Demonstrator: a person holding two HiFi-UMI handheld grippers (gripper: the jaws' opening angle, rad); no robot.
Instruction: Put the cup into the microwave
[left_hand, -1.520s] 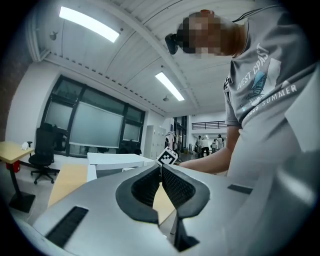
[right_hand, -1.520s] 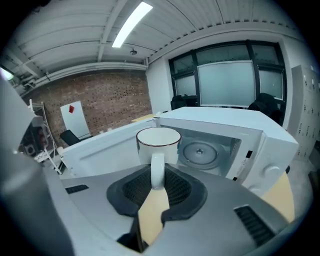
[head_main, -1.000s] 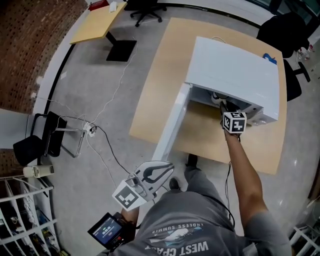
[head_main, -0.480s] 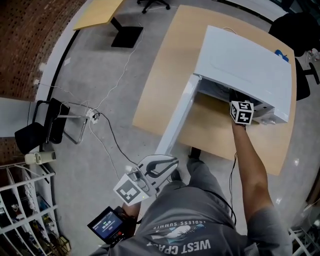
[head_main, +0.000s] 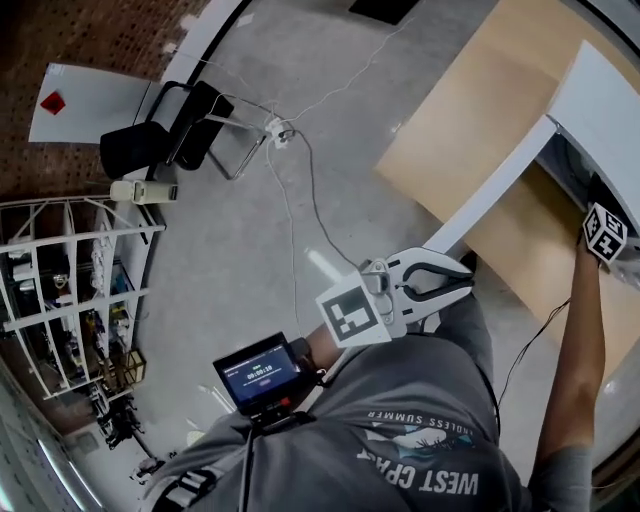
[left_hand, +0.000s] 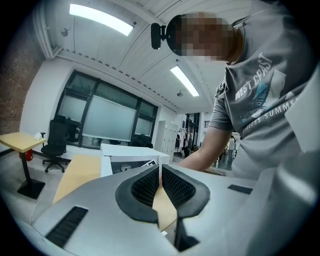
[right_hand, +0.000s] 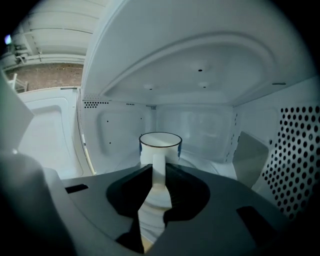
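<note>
In front of the microwave (head_main: 612, 85), well short of its opening, the left gripper (left_hand: 160, 169) is held close to the person's waist. Its jaws are pressed together at the tips with nothing between them. Only a strip of wood shows through the gap lower down. It touches nothing.

Between that gripper and the microwave lies the light wooden table (head_main: 470, 100), which carries the appliance. The microwave door (head_main: 490, 190) is swung wide open, to the left of the opening as the person faces it.

At the mouth of the microwave, the person's right arm (head_main: 583, 340) is stretched forward and the right gripper (right_hand: 159, 169) reaches into the cavity. From above, only its marker cube (head_main: 605, 232) shows at the opening.

Inside the microwave, the right gripper's jaws pinch the handle of the cup (right_hand: 160, 142), with one pad on each side of it. The cup is white with a dark rim. It is upright, mouth up, roughly central in the cavity and over the round turntable (right_hand: 202, 161). Whether its base rests on the turntable cannot be told, as the gripper hides the base.

Beyond the cup, the back wall (right_hand: 195, 122) of the microwave stands apart from it, as does the perforated right side wall (right_hand: 295, 150).
</note>
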